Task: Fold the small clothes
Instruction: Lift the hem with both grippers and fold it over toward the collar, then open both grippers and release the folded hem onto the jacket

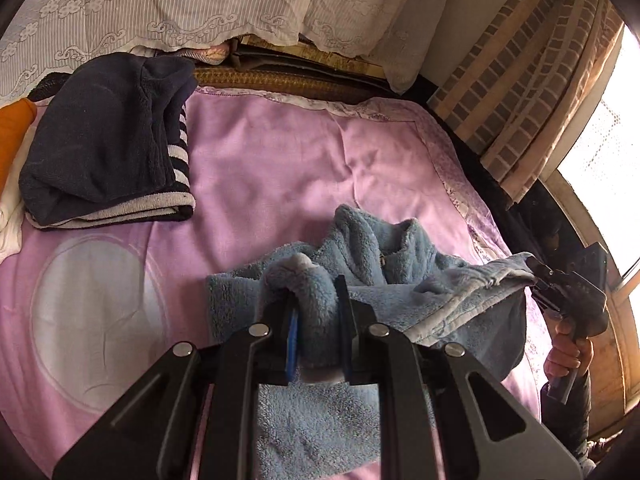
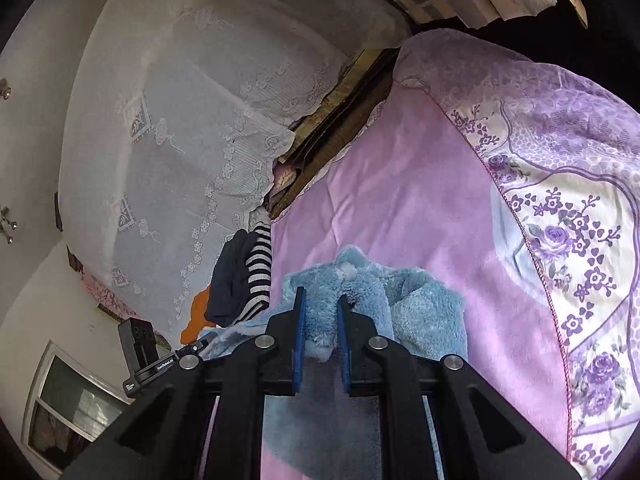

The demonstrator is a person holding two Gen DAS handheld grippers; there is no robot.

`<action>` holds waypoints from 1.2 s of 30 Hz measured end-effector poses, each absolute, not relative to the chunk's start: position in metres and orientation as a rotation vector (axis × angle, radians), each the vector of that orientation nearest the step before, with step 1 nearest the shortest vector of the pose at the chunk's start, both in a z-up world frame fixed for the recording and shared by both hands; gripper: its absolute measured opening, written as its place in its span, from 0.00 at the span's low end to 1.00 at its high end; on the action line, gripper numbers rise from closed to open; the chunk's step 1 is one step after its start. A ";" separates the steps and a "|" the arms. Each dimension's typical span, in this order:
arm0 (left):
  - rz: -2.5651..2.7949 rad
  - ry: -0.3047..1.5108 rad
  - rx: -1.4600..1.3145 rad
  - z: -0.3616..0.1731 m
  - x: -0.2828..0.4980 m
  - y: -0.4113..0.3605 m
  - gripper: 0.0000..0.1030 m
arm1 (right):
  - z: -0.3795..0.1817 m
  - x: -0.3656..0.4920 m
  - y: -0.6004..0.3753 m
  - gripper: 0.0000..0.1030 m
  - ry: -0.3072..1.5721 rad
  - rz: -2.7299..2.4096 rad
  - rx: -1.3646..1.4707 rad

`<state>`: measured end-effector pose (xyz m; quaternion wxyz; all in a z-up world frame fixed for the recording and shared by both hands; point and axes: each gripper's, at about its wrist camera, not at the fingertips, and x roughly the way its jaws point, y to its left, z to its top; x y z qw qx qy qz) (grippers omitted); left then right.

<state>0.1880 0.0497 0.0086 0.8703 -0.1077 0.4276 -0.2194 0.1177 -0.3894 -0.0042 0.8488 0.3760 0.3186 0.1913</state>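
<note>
A fluffy light-blue fleece garment with a zip collar hangs stretched above the pink bedspread. My left gripper is shut on a bunched edge of it. At the far right of the left wrist view, my right gripper, held by a hand, pinches the garment's other edge. In the right wrist view my right gripper is shut on a wad of the blue fleece, and the left gripper shows at the lower left holding the cloth.
A folded stack of dark navy and striped clothes lies at the left on the bed, with an orange item beside it. White lace-covered pillows line the far side. A checked curtain and window stand at the right.
</note>
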 end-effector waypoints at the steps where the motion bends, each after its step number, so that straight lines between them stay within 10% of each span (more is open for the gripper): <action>1: -0.456 0.908 -0.241 0.003 0.195 0.051 0.14 | -0.009 0.125 -0.391 0.14 0.679 0.399 0.807; 12: -0.398 0.977 -0.278 -0.029 0.232 0.043 0.23 | -0.056 0.164 -0.400 0.26 0.771 0.347 0.948; 20: -0.349 0.786 -0.236 0.020 0.200 0.045 0.80 | -0.020 0.126 -0.409 0.44 0.585 0.349 0.884; 36: -0.191 0.772 0.164 -0.012 0.215 -0.048 0.81 | -0.007 0.174 -0.266 0.28 0.730 0.248 0.341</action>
